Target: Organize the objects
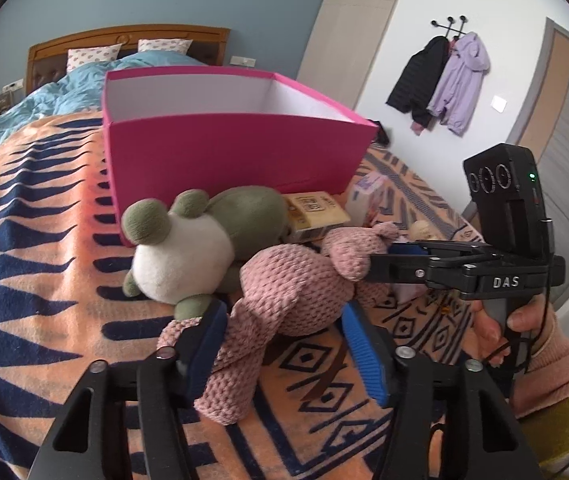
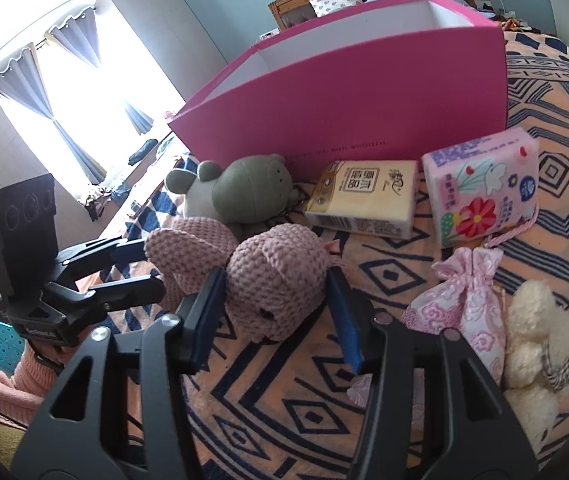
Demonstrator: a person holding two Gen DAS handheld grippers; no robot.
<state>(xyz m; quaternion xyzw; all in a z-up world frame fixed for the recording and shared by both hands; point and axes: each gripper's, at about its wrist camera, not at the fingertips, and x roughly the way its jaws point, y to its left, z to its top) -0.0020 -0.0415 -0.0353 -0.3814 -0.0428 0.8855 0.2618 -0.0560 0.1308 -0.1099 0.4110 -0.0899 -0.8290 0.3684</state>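
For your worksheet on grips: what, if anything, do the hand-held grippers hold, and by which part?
Both hold the pink knitted toy: the right hand-held gripper by its head, the left hand-held gripper by its body.

A pink knitted toy [image 1: 284,300] is bracketed at lower centre by the left gripper [image 1: 284,344]; its head is gripped by the right gripper [image 1: 380,258] at right.

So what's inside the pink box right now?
Only the pink box's white inner walls show in either wrist view. Its near wall hides the floor, so whether anything lies inside cannot be told. The toys and tissue packs sit outside, in front of it.
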